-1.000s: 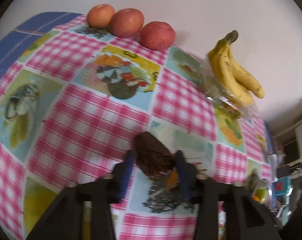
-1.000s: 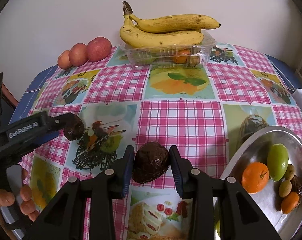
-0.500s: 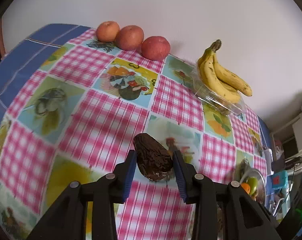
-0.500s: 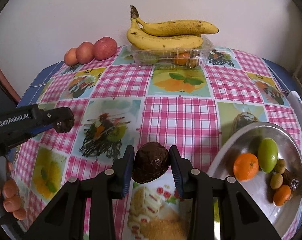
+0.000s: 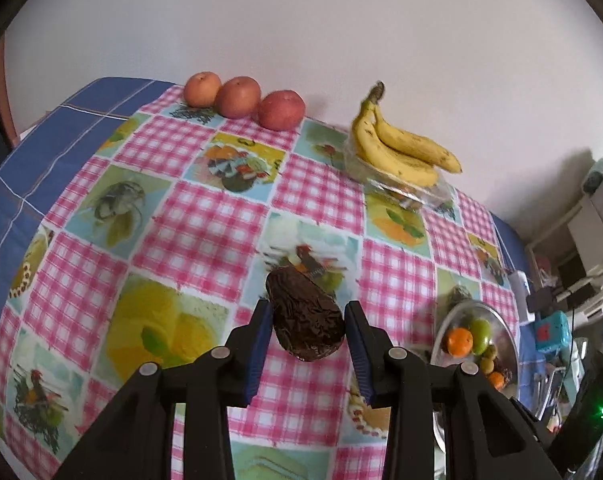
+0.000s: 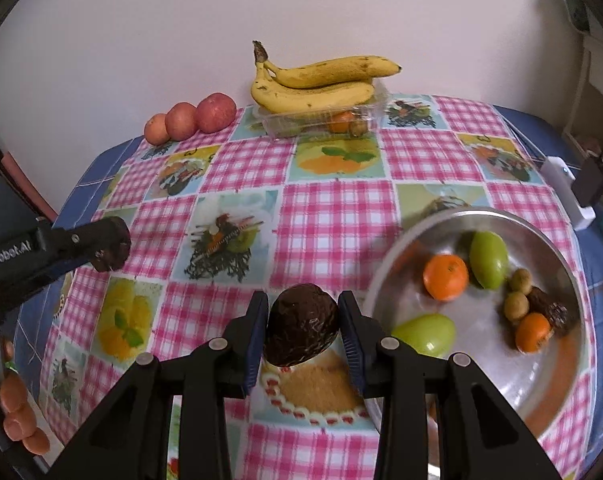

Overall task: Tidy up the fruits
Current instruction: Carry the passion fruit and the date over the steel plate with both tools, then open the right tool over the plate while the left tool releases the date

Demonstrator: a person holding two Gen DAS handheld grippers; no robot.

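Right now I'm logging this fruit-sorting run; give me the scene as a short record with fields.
left gripper: shut on a dark wrinkled avocado, above the tablecloth
right gripper: shut on a second dark avocado, beside the metal tray
tray contents: oranges, green fruits, small brownish fruits
bananas: on a clear container
apples: three, by the wall

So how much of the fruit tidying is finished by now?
Partly done: the metal tray already holds oranges, green fruits and small brown ones. In hand: each pair of tongs, left and right, grips a dark avocado, the right one beside the tray. Left: both avocados, plus perhaps the three apples and the bananas on their clear box.
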